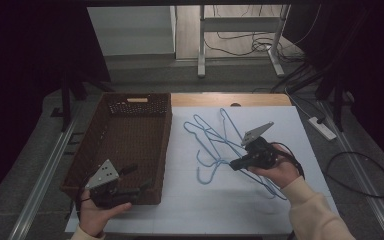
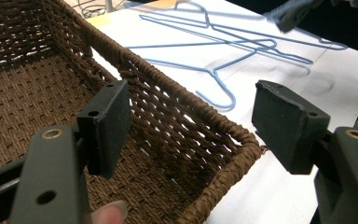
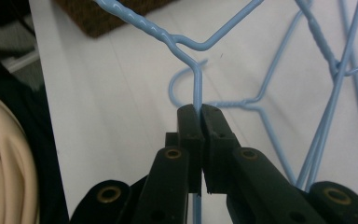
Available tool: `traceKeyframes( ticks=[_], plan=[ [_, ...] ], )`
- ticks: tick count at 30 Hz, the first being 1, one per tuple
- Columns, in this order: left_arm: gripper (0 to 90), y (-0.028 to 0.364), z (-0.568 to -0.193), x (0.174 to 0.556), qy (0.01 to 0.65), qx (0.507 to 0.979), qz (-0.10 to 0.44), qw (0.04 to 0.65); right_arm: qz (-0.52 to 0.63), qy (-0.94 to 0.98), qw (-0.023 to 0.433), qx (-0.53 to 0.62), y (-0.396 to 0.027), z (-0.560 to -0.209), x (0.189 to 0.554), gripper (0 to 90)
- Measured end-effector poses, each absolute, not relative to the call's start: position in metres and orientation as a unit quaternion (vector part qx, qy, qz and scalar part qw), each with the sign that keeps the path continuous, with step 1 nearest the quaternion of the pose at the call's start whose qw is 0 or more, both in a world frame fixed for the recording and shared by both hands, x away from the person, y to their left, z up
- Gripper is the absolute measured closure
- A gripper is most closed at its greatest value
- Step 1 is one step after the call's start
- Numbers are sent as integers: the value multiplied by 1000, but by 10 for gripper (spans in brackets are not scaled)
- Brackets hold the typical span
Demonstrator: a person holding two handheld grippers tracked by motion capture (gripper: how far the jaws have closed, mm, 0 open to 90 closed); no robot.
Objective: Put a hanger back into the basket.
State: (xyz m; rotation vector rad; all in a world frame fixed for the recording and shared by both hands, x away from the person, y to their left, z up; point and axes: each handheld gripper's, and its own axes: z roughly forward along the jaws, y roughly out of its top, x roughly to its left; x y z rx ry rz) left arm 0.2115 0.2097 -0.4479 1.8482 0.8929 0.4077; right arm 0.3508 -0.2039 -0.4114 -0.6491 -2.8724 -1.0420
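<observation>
Several light-blue wire hangers (image 1: 215, 137) lie tangled on the white table (image 1: 205, 205), right of a brown wicker basket (image 1: 166, 135). My right gripper (image 1: 231, 165) is shut on one hanger's wire (image 3: 198, 86) near its hook, the jaws (image 3: 200, 114) pinching it just above the sheet. My left gripper (image 1: 139, 177) is open at the basket's near right corner. Its jaws (image 2: 191, 123) stand on either side of the woven rim (image 2: 168, 88) without touching it. Beyond the rim lie the hangers (image 2: 223, 46), with the other gripper (image 2: 293, 14) blurred behind them.
The basket is empty inside (image 1: 125, 140). A strip of wooden tabletop (image 1: 230, 100) runs behind the white sheet. On the floor to the right are a power strip (image 1: 322, 127) and cables (image 1: 365, 175). A cream sleeve (image 3: 0, 154) sits left of my right gripper.
</observation>
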Motion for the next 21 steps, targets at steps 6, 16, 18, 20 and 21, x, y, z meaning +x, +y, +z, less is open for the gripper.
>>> traceKeyframes(
  ticks=[6, 16, 18, 20, 21],
  plan=[
    [289, 210, -447, 211, 369, 765, 170, 501, -374, -901, 12, -219, -213, -400, 351, 879],
    [289, 210, -447, 211, 368, 765, 170, 500, -410, -884, -11, -226, -221, -382, 349, 880],
    [288, 210, -447, 211, 368, 765, 170, 501, -412, -881, -11, -231, -222, -382, 350, 880],
    [289, 210, -446, 211, 368, 765, 171, 501, -414, -878, -7, -240, -224, -384, 351, 879],
    [289, 210, -447, 211, 368, 764, 171, 501, -416, -876, -6, -244, -225, -385, 351, 879]
  ],
)
